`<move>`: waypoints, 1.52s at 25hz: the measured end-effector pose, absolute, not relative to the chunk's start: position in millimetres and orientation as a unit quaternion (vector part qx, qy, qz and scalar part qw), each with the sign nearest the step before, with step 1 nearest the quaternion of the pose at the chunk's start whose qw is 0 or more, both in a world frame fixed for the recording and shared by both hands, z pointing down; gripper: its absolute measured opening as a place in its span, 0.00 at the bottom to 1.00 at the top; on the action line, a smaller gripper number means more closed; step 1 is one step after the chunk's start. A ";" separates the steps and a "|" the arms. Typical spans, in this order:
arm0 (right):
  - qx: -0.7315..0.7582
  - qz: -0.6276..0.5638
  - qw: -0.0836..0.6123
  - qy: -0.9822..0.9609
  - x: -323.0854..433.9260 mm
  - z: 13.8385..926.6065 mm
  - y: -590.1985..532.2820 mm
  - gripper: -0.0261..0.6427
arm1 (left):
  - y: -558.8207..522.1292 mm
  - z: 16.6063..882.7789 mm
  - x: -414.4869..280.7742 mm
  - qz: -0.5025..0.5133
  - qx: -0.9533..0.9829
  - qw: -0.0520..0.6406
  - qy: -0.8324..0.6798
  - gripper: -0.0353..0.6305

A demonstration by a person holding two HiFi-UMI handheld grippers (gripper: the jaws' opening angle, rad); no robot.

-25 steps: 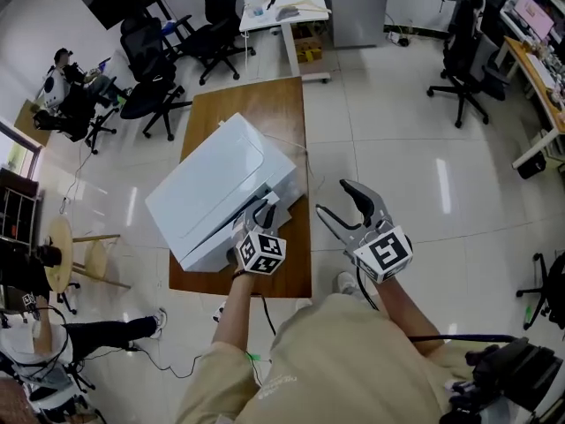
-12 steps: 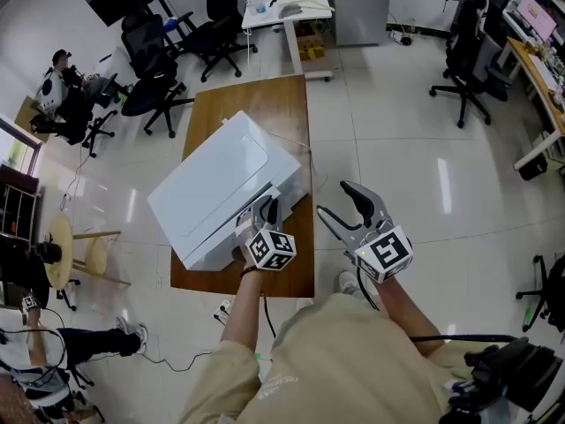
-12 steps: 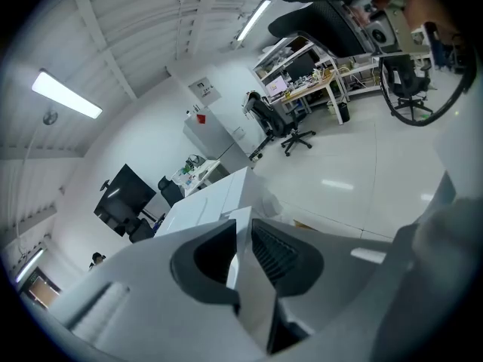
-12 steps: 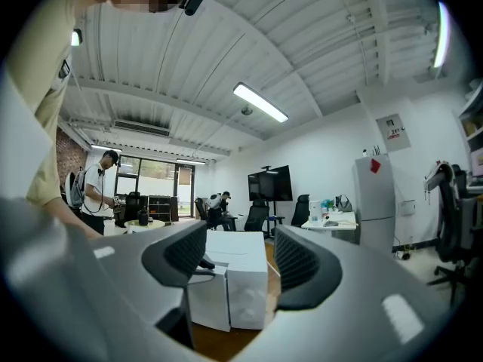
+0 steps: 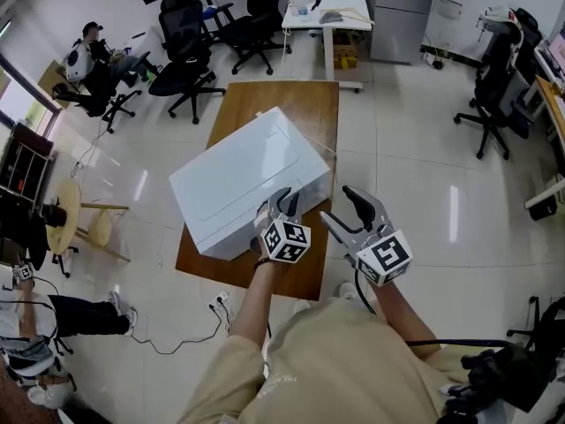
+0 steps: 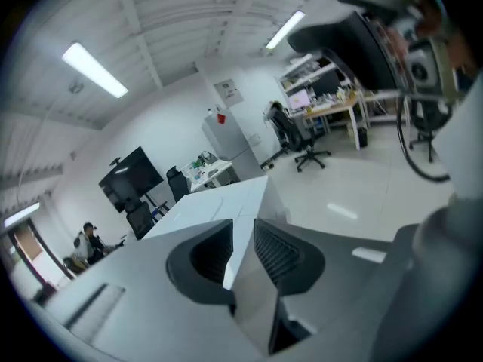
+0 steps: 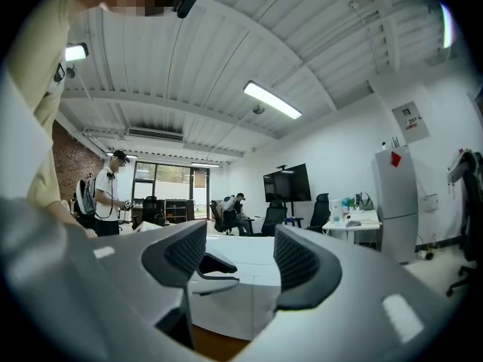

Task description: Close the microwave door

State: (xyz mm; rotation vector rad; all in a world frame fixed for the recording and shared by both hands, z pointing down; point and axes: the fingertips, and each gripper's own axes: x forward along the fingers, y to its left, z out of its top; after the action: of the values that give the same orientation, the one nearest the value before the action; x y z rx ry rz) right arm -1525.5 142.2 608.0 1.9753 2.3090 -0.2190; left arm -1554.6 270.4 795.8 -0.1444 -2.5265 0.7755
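Since a second ago the left gripper has shifted toward the near right corner of the microwave. The right gripper has drawn closer to the edge of the table. The head view has also swung, so the microwave now sits nearer the middle of the frame.

Nearest, the person's shirt fills the bottom of the head view, with both forearms reaching forward out of it. The bare left forearm runs almost straight up the frame. Its gripper tips downward, marker cube facing the camera. The jaws are clenched to a thin slit that has just widened a hair, with nothing caught in it. The tips sit at the microwave's corner, and I cannot tell whether they press on it.

The right gripper is held about level just to the right, over the floor beside the table. Its jaws are released and stand well apart with nothing between them. Through that gap its own view shows the left gripper's dark tip in front of the microwave's white face.

The microwave stands skewed on the near end of the wooden table. Its front is turned toward the person and is mostly hidden below the left gripper in the head view. From the right gripper view the face looks flush, without a visible gap.

Beyond the table stand black office chairs and a white desk. A seated person is at the far left, partly cut off by the frame.
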 end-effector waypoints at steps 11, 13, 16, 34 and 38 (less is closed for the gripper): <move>0.703 -0.093 0.051 0.703 -1467.8 630.2 190.0 0.44 | 292.8 647.7 -1409.7 0.135 -0.176 0.011 -0.975 0.24; 0.712 -0.096 0.054 0.694 -1455.1 632.1 201.5 0.44 | 302.1 636.8 -1382.2 0.135 -0.204 -0.007 -0.970 0.26; 0.723 -0.098 0.056 0.682 -1437.8 633.6 215.3 0.44 | 315.4 645.7 -1344.7 0.115 -0.244 -0.017 -0.963 0.34; 0.747 -0.056 0.039 0.662 -1329.7 644.9 283.7 0.44 | 355.1 645.1 -1238.5 0.090 -0.254 -0.064 -0.961 0.59; 0.737 -0.040 0.039 0.673 -1302.0 646.9 304.4 0.44 | 371.2 653.9 -1229.5 0.091 -0.224 -0.052 -0.969 0.59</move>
State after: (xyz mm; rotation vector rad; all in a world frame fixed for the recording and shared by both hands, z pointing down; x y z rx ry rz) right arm -1302.0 304.4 646.9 2.2609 2.0649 -0.1238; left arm -1229.5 371.2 653.9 -0.7267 -3.1493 0.2943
